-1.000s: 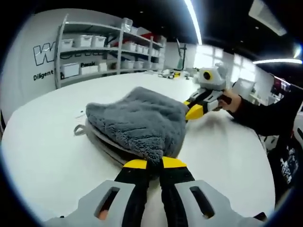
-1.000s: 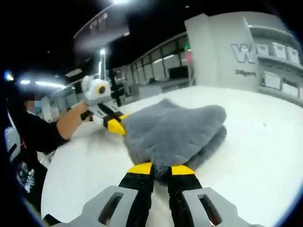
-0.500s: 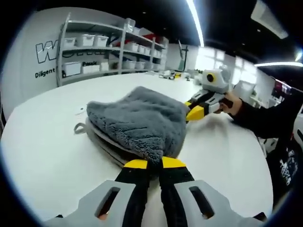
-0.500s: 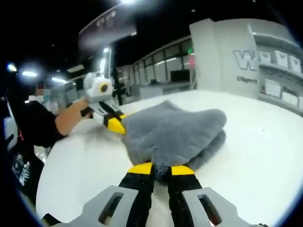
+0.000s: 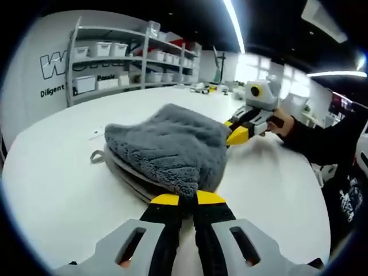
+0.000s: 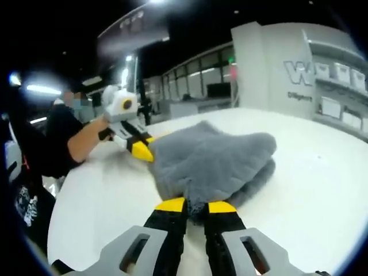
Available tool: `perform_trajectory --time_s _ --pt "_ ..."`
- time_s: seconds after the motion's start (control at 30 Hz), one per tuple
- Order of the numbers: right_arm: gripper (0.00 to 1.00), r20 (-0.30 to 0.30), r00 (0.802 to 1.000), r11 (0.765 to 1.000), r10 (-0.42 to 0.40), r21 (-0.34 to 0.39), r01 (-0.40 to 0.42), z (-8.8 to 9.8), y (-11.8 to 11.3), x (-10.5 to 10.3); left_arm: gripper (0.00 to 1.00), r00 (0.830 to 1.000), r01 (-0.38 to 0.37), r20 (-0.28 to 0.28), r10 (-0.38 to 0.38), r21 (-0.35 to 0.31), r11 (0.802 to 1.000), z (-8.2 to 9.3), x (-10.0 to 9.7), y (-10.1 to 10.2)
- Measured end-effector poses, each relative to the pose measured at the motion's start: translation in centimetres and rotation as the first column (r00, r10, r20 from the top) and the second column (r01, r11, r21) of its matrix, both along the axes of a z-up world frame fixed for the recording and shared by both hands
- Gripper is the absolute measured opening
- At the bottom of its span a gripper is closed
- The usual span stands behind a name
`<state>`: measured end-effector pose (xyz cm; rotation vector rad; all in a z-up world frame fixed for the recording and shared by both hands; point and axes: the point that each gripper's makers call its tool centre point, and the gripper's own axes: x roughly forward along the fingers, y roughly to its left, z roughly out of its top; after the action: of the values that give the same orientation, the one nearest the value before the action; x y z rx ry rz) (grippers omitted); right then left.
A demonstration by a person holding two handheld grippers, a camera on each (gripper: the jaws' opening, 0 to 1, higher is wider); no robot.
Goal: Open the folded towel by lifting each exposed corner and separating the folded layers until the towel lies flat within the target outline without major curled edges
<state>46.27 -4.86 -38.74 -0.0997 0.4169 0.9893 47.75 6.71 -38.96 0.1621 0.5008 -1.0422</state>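
The folded grey plush towel [image 5: 167, 146] lies on the white bench [image 5: 52, 190], each corner pinched by the left gripper [image 5: 181, 198] and right gripper [image 6: 195, 205].

towel [image 5: 167, 146] on table [image 5: 52, 190], a gripper at each near corner, shelving [image 5: 132, 57] behind

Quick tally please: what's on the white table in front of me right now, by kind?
Grey towel, folded, top layer lifted: 1
Hand-held grippers: 2, the left hand-held gripper and the right hand-held gripper, each shut on a towel corner
White table: 1
Total: 4
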Motion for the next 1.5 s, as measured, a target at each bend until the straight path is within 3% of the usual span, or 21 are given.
perform_trajectory --time_s 0.17,0.37,0.57,1.27,1.5 --pt "0.07 0.012 0.999 1.000 0.030 -0.010 -0.030 -0.2 -0.1 -0.8 0.05 1.000 0.013 0.024 -0.014 0.024 1.000 -0.4 -0.6 0.1" --pt "0.07 -0.013 0.999 0.999 0.043 0.020 -0.043 0.0 -0.3 -1.2 0.05 1.000 0.018 -0.025 -0.018 0.006 1.000 -0.2 -1.3 0.1" --pt "0.07 0.008 0.998 0.998 0.067 -0.009 -0.067 -0.1 -0.1 -2.1 0.05 0.998 0.030 -0.049 -0.030 0.006 1.000 -0.2 -2.4 -0.2" --pt "0.07 -0.078 0.987 0.990 0.140 0.000 -0.140 -0.2 -0.3 -3.8 0.05 0.986 0.128 -0.110 -0.128 -0.004 0.992 -0.1 -5.2 -0.1" --pt "0.06 -0.096 0.984 0.988 0.151 -0.009 -0.152 -0.1 -0.5 -4.2 0.05 0.983 0.151 -0.107 -0.150 -0.002 0.989 0.0 -5.6 -0.1"
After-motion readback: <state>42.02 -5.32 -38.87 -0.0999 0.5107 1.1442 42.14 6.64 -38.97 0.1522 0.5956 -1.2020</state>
